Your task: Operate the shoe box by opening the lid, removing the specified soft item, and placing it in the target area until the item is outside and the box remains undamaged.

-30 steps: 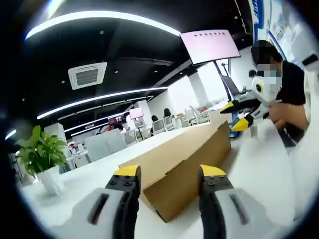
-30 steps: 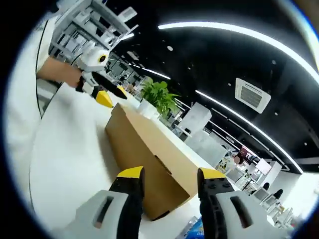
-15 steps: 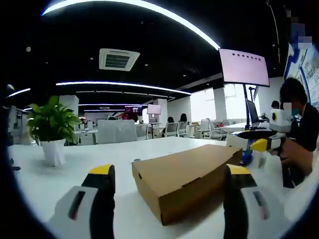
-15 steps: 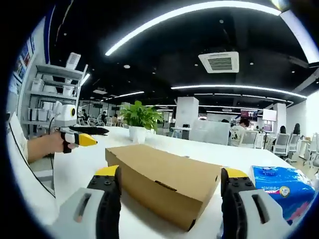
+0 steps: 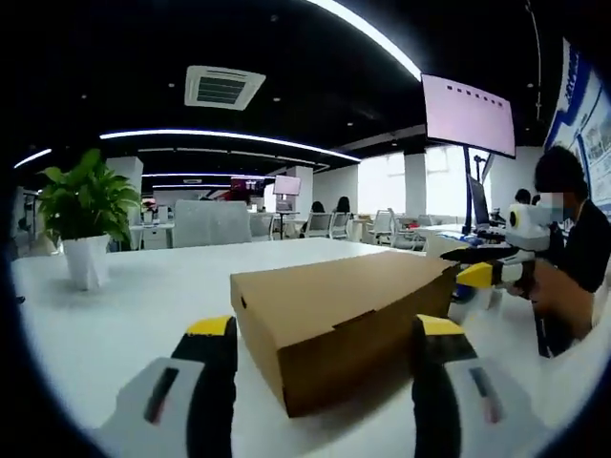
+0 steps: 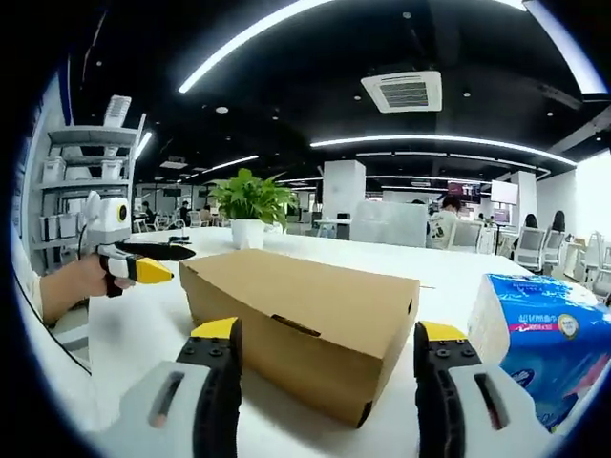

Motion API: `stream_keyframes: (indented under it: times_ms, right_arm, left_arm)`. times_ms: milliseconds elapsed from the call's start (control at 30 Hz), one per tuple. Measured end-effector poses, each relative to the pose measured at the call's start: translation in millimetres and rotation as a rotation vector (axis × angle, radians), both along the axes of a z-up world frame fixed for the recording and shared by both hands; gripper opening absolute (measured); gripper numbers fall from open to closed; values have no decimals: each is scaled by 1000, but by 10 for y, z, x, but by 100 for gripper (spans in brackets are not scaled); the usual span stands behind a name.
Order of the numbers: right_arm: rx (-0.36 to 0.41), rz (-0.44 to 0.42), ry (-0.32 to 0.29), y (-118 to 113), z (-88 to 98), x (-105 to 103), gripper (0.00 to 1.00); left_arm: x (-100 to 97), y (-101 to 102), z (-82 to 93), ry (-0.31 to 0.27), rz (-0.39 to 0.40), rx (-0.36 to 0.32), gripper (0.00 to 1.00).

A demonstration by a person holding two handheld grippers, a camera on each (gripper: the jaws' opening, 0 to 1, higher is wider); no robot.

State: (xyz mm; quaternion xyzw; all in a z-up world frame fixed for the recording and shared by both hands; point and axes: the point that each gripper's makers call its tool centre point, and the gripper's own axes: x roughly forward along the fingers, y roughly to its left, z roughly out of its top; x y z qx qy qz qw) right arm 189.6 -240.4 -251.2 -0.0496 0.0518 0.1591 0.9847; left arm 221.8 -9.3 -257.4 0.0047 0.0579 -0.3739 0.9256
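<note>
Zero steps done: shoe box (image 5: pixel 348 320) sitting lid-shut on worktop (image 5: pixel 124 315) ahead of both claws, left claw (image 5: pixel 325 336) and right claw (image 6: pixel 327 339) gaping wide, gripping nothing; opening, soft-item removal, placement all remaining.

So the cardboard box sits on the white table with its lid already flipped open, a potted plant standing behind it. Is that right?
Not quite: the cardboard shoe box has its lid closed flat, as the right gripper view shows. The rest holds: it sits on the white table, with the potted plant behind it.
</note>
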Motion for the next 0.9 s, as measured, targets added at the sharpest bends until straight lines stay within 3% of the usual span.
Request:
stream_keyframes:
  times_ms: [67, 133, 233, 300, 333, 367, 433, 733, 900]
  right_arm:
    - [-81, 31, -10, 28, -34, 23, 73]
    - [-85, 17, -5, 27, -63, 36, 75]
    - [-44, 40, 6, 72, -89, 54, 72]
    - [-61, 34, 2, 62, -108, 81, 71]
    - [-130, 0, -3, -20, -127, 101, 67]
    - [-117, 35, -2, 55, -136, 97, 67]
    - [-102, 22, 4, 18, -128, 102, 67]
    - [-97, 5, -7, 21, -135, 95, 66]
    - [-97, 6, -7, 18, -135, 45, 66]
  left_arm:
    - [2, 2, -37, -3, 1, 3, 71]
    - [-10, -31, -8, -25, -11, 7, 70]
    - [-6, -51, -4, -43, -9, 27, 59]
    - [14, -41, -23, -46, -2, 34, 58]
    - [18, -37, -26, -46, 0, 35, 57]
    - [25, -22, -22, -51, 8, 38, 52]
    - [74, 55, -25, -63, 57, 60, 45]
    - [58, 34, -51, -83, 50, 47, 44]
    - [-4, 28, -70, -112, 32, 93, 44]
